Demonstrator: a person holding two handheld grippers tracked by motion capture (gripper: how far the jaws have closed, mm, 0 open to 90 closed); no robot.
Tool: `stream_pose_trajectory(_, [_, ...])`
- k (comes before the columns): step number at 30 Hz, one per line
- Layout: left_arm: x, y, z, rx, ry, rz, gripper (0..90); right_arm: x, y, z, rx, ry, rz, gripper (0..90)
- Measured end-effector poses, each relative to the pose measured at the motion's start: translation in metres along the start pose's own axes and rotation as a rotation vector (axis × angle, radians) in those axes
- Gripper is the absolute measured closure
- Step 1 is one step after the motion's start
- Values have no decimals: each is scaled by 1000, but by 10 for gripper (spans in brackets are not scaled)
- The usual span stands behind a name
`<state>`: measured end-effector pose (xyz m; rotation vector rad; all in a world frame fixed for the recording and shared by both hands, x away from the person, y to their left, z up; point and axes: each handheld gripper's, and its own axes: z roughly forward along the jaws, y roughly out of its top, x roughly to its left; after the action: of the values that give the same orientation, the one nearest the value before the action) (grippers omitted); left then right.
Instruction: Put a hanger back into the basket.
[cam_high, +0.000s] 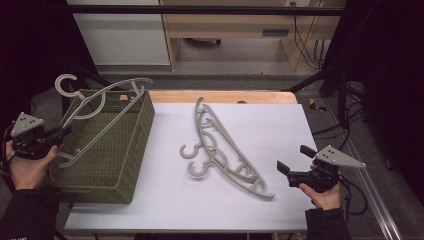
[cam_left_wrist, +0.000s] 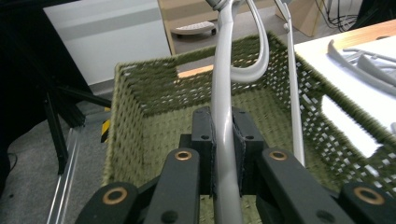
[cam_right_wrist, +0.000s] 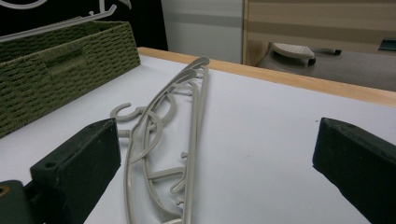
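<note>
Above the olive woven basket (cam_high: 125, 150), your left gripper (cam_left_wrist: 223, 140) clamps the light, stiff, slick grey plastic hanger (cam_high: 102, 107) by its arm, so grip firmly; your right gripper (cam_high: 295, 162) gapes empty.

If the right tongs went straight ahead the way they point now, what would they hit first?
Most likely the grey hangers lying on the white table. The right tongs stand open and aim at them, though depth is hard to judge.
</note>
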<state>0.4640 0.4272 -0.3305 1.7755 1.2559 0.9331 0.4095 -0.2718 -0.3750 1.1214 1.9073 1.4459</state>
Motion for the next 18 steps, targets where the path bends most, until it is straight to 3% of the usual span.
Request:
stream_pose_trajectory(5, [8,-10,4,13,6,-16,815,0,0,0,5,2,-4,13])
stream_pose_trajectory(11, [10,-23,12,50,23,-1,815,1,0,1,3,2,0,13])
stream_pose_trajectory(18, [16,-29,15,58,11,-8,815,1,-1,1,6,1,-1,13])
